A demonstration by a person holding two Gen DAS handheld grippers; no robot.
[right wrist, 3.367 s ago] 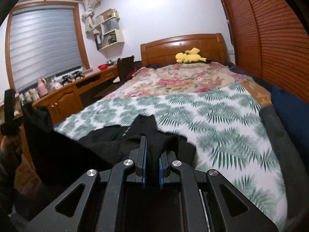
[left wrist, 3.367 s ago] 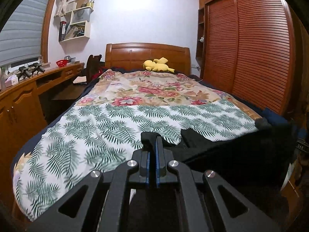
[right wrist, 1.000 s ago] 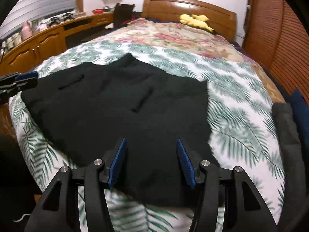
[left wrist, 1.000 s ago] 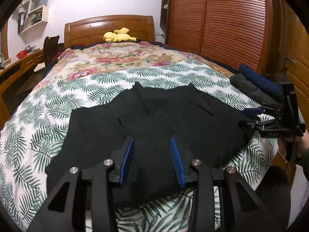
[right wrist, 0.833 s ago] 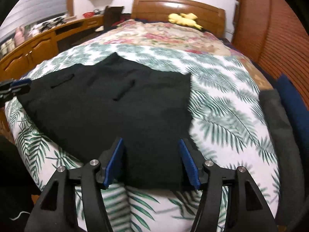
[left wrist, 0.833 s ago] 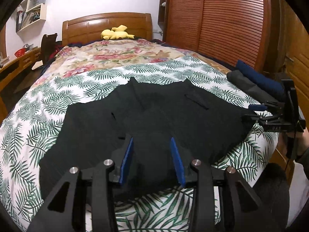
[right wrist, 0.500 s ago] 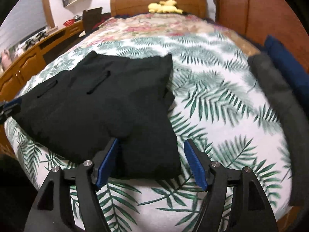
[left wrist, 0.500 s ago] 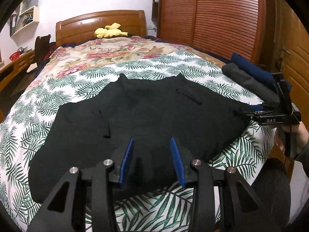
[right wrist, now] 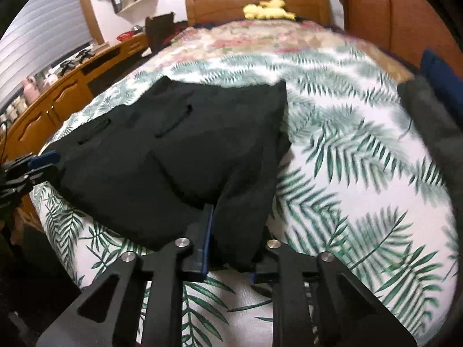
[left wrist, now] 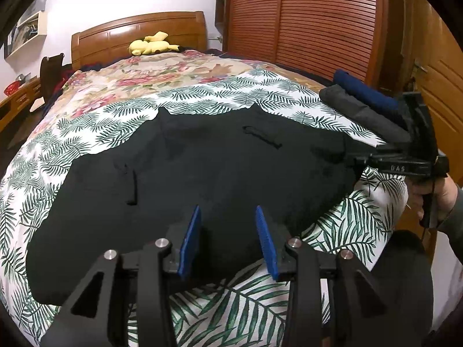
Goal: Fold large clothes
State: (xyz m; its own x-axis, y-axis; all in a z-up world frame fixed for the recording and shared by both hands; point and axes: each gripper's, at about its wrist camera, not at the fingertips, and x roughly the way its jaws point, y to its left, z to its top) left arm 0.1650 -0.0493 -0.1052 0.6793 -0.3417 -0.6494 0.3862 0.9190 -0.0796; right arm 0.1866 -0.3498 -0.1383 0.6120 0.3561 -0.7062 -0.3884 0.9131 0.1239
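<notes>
A large black garment [left wrist: 202, 170] lies spread flat on the palm-leaf bedspread [left wrist: 202, 95] near the foot of the bed. My left gripper [left wrist: 228, 237] is open, its blue pads over the garment's near edge, holding nothing. My right gripper [right wrist: 231, 231] is open, with the garment's [right wrist: 179, 147] near right corner lying between its jaws. In the left wrist view the right gripper [left wrist: 405, 156] sits at the garment's right end. In the right wrist view the left gripper [right wrist: 31, 164] sits at the garment's left end.
A rolled grey garment [left wrist: 361, 112] and a navy one [left wrist: 364, 89] lie along the bed's right edge. A yellow plush toy [left wrist: 150, 46] rests by the headboard. A wooden wardrobe [left wrist: 312, 20] stands on the right, and a desk with drawers [right wrist: 58, 95] on the left.
Both grippers were shut on the garment and lifting it; they have since laid it flat and opened. In the last second the right gripper has moved to the garment's near right corner.
</notes>
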